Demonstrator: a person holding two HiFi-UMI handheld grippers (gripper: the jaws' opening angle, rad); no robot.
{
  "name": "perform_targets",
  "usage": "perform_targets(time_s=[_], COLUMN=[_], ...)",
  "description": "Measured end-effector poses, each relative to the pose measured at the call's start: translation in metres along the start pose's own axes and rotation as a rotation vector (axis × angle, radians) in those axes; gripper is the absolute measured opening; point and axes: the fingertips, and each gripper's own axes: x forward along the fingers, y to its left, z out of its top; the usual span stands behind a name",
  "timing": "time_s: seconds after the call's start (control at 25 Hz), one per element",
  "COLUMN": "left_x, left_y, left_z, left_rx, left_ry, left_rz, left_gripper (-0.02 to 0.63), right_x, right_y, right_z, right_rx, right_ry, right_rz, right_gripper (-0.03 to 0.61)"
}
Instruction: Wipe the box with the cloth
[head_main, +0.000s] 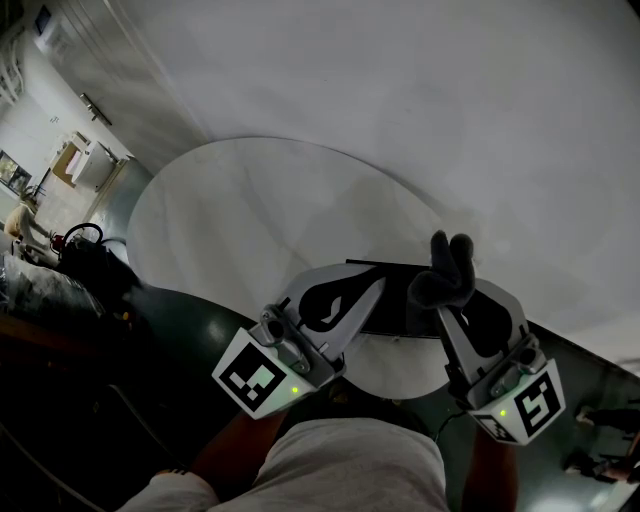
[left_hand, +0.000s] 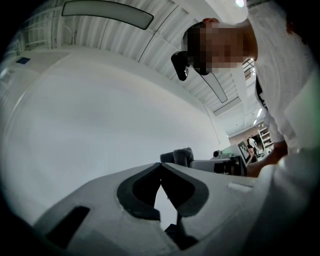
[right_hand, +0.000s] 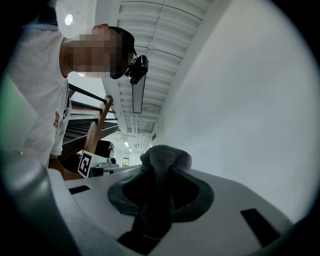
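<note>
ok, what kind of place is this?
Likely an open lab or workshop hall: ribbed ceiling with a long strip light, a wooden staircase behind the person, and a round white table by a plain wall.

No word, brand or number can be read; black-and-white square markers are carried on the faces of the cube (head_main: 262, 380) of the left gripper (head_main: 375, 285) and of the cube (head_main: 525, 402) of the right gripper (head_main: 447, 300); only coded patterns are shown on them, no letters; the same kind of marker (right_hand: 85, 163) is seen on a cube face in the right gripper view; a small blue sign (head_main: 45, 20) is fixed near the wall's (head_main: 420, 90) upper left corner, too small to be read.
</note>
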Motion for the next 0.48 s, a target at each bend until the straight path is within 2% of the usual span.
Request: perform_targets(time_s=[0.48], left_x=[0.0028], left_y=[-0.0027], left_z=[-0.0048], left_rx=[-0.007], left_ry=[0.014], left_rz=[-0.016], left_gripper=[0.014], right_x=[-0.0003], right_y=[0.0002], right_z=[-0.0017], right_rx=[0.002], right_ry=[0.005], right_rz=[0.003], right_gripper=[0.094])
